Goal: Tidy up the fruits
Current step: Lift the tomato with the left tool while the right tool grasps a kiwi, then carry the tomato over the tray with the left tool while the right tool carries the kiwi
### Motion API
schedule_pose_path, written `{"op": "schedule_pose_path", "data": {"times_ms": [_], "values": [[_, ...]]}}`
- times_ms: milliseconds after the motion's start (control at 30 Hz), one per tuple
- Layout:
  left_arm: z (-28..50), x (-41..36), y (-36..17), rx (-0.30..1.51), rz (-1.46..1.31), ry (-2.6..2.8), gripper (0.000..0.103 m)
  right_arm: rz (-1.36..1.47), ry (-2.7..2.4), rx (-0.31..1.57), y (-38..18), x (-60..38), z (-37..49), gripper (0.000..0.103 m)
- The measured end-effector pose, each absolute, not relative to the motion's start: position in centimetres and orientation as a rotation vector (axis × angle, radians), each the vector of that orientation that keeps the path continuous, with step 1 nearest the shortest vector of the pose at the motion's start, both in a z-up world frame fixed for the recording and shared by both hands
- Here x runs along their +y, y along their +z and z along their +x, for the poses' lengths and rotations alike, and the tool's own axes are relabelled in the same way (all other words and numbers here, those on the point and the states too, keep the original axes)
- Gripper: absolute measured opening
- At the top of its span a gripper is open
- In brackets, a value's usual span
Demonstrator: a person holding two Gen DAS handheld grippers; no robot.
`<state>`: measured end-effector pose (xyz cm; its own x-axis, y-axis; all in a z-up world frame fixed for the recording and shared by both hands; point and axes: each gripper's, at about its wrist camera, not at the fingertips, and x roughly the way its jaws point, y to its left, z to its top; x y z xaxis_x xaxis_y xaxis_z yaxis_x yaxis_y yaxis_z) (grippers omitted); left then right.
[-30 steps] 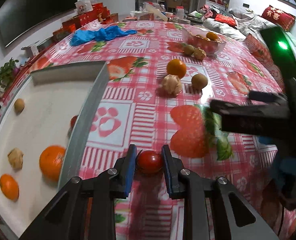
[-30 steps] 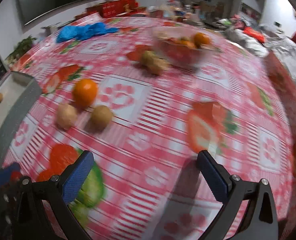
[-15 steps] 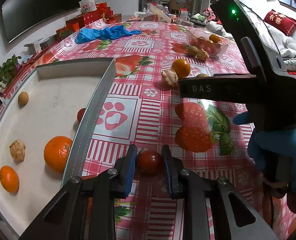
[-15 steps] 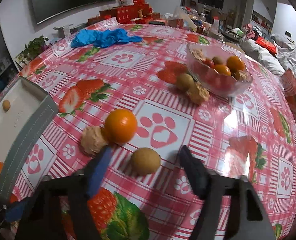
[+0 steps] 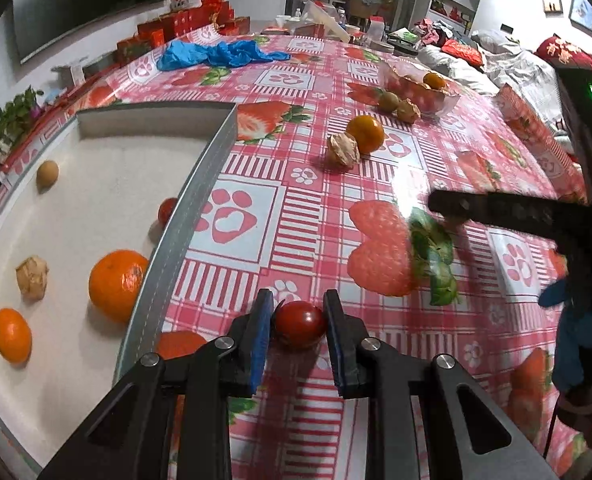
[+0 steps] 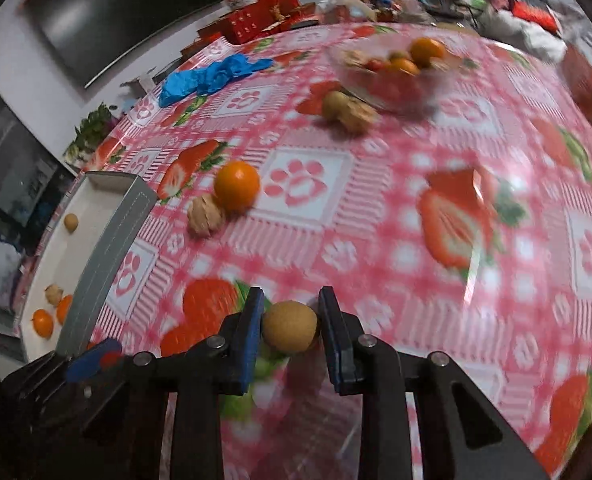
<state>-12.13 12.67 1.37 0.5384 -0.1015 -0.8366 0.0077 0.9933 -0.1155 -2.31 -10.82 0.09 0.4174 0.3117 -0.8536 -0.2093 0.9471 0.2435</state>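
My left gripper is shut on a red cherry tomato, just right of the grey tray's wall. The tray holds several fruits: two oranges, a husked berry, a small brown fruit and a tomato. My right gripper is shut on a brown round fruit above the tablecloth. An orange and a husked berry lie together on the cloth. The right gripper's body shows in the left wrist view.
A clear bowl of mixed fruit stands at the far side, with a green fruit and a husked berry beside it. A blue glove lies at the back. Red boxes line the table's far edge.
My right gripper closed on the brown fruit that lay beside the orange and lifted it back toward me. My left gripper still holds the tomato near the tray.
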Motion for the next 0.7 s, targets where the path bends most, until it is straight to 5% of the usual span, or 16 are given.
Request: {"op": "schedule_pose_path", "data": {"times_ms": [700], "values": [[-15.5,14.2,5.2,0.942,-0.143,-0.085,0.027,0.265,0.363,1.110,1.4,-13.4,-7.3,0.031]]}}
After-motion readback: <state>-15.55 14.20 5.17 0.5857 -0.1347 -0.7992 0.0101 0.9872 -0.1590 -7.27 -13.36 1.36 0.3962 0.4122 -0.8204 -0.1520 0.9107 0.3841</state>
